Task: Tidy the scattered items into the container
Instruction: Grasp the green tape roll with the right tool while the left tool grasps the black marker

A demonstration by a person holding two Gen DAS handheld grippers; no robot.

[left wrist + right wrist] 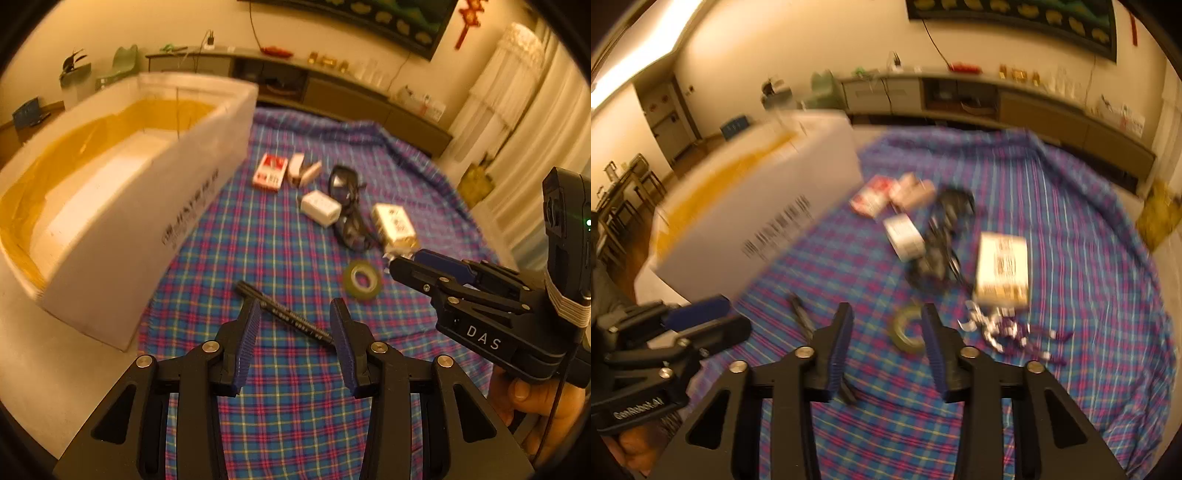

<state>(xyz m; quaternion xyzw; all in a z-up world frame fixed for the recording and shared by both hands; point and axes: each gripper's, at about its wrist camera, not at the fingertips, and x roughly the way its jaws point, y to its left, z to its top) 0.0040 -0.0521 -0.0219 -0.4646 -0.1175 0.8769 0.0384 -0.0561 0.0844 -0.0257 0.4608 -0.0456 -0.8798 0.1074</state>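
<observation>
A white foam box (122, 206) with a yellow-taped rim stands at the left of the plaid cloth (288, 398); it also shows in the right wrist view (757, 210). My left gripper (295, 314) is open, just above a black pen (284, 312) that lies between its fingers. My right gripper (886, 321) is open and empty above the cloth, with a green tape roll (905, 330) just before its right finger. The right gripper also shows in the left wrist view (406, 264), near the tape roll (362, 282).
Scattered on the cloth: a red and white card box (269, 172), small white boxes (320, 207), black glasses (349, 210), a white and gold packet (395, 225) and a crumpled foil wrapper (1001, 328). A long cabinet (332, 88) runs along the far wall.
</observation>
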